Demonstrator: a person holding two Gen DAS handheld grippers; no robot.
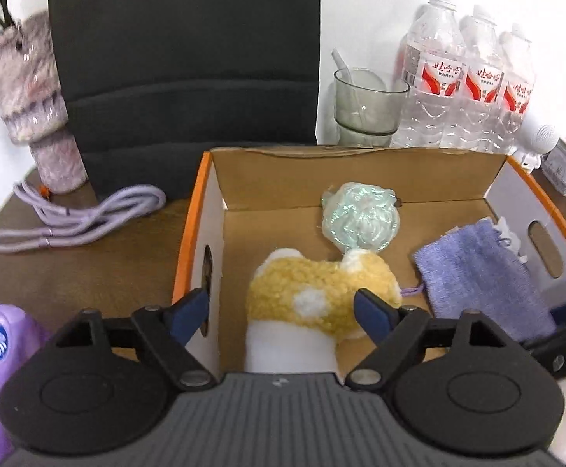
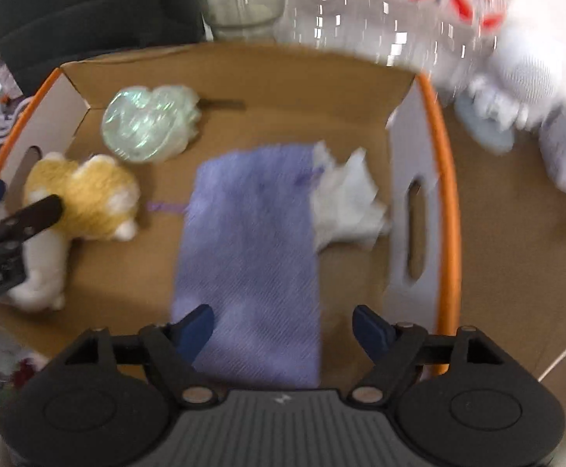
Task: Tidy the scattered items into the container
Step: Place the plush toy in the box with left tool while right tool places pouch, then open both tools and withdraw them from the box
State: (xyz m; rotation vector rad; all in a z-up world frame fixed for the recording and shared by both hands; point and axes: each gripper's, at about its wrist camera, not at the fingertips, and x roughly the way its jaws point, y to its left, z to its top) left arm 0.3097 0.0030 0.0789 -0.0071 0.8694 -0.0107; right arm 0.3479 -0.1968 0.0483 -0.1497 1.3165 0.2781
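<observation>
Left wrist view: water bottles (image 1: 473, 74) carry red-and-white labels with red Chinese characters behind the box (image 1: 360, 163). Left gripper (image 1: 283, 307) jaws spread around the plush toy (image 1: 314, 288); right gripper (image 2: 283, 327) jaws spread over the purple pouch (image 2: 251, 241).

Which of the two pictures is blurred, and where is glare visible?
Left wrist view: sharp, with fisheye bending at the edges; glare on the green wrapped ball. Right wrist view: motion blur throughout, strongest on the bottles and purple pouch; the ball also shines.
</observation>
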